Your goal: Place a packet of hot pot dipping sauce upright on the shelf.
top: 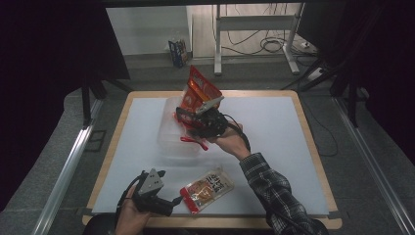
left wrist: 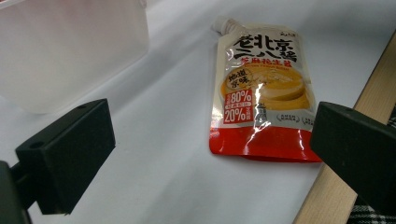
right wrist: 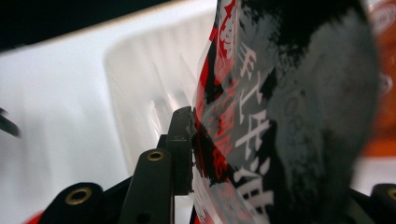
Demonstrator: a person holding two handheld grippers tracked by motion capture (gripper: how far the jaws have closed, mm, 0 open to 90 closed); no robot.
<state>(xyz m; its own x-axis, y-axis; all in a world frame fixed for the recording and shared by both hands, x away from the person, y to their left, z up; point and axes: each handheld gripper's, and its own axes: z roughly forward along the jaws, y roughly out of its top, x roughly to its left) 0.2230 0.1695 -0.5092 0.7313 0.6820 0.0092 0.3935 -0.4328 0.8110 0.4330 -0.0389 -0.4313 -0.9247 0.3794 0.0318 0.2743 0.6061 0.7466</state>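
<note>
A red snack pouch [top: 198, 90] stands upright in my right gripper [top: 192, 117], which is shut on its lower part above a clear plastic container [top: 169, 137]. In the right gripper view the red-and-black pouch [right wrist: 261, 116] lies against the left finger [right wrist: 180, 149], with the container [right wrist: 144, 79] behind it. My left gripper [top: 164, 203] rests at the table's front left, open with nothing between its fingers. A yellow and red sauce pouch [top: 208, 188] lies flat just to its right. In the left gripper view this pouch [left wrist: 261, 93] is ahead between the spread jaws of the left gripper [left wrist: 210, 154].
A white mat [top: 274, 132] covers the wooden table [top: 313, 147]. In the left gripper view the clear container [left wrist: 70, 46] is at upper left and the wooden table edge [left wrist: 336, 186] runs along the right. Desk legs and cables are on the floor beyond the table.
</note>
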